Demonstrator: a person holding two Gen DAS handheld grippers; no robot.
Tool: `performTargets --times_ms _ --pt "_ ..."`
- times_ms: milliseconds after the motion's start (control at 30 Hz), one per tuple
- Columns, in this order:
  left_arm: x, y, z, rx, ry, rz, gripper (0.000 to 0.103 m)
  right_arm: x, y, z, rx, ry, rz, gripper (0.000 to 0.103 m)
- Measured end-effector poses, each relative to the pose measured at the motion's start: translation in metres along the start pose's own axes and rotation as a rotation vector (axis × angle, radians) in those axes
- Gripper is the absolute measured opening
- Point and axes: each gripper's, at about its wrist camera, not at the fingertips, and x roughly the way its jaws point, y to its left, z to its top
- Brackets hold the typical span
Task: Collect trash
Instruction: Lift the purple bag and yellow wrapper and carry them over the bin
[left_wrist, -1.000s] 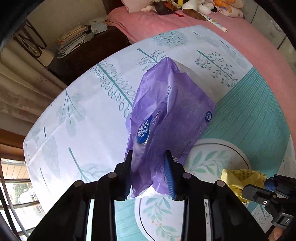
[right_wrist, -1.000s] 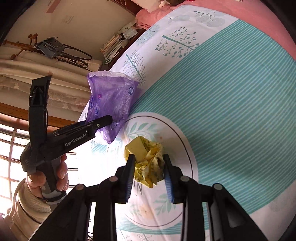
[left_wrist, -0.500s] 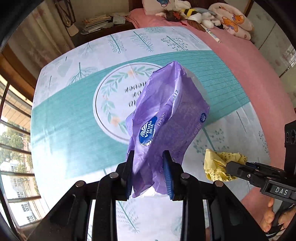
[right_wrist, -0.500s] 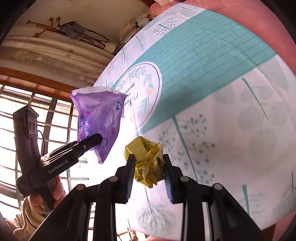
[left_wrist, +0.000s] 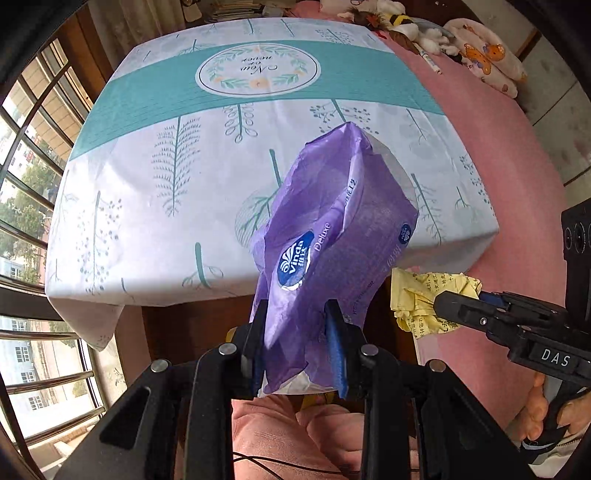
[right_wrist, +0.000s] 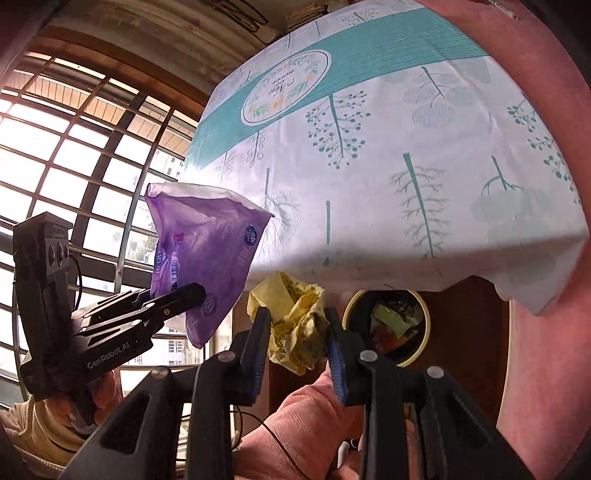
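My left gripper (left_wrist: 297, 347) is shut on an empty purple tissue wrapper (left_wrist: 332, 236), held upright in the air in front of the table edge; the wrapper also shows in the right wrist view (right_wrist: 207, 254). My right gripper (right_wrist: 297, 347) is shut on a crumpled yellow paper ball (right_wrist: 295, 321), also seen in the left wrist view (left_wrist: 417, 299). A round trash bin (right_wrist: 421, 306) with a yellow rim, holding some scraps, stands on the floor under the table edge, just right of the yellow ball.
The table (left_wrist: 155, 206) has a white and teal tablecloth with leaf prints. A pink bed (left_wrist: 517, 155) with plush toys (left_wrist: 484, 55) lies to the right. A barred window (right_wrist: 74, 147) is at the left. The person's pink-clad knees (left_wrist: 295, 435) are below.
Both grippers have pulled back off the table toward the near edge and lowered, each still holding its trash. The bin has come into the right wrist view.
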Motion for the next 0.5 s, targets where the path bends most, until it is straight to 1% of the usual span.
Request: performTargets --times_ms 233,400,500 --pt "0.011 -0.006 -0.055 -0.007 0.055 0.046 0.027 0.018 -0.015 -0.051 0.039 0.078 -0.004 0.029" --pt "0.036 0.003 -0.077 -0.033 0.102 0.052 0.027 0.041 -0.027 -0.074 0.07 0.117 -0.031 0.029" --pt "0.058 0.007 -0.086 -0.053 0.132 0.048 0.027 0.058 -0.038 -0.084 0.104 0.14 -0.046 0.029"
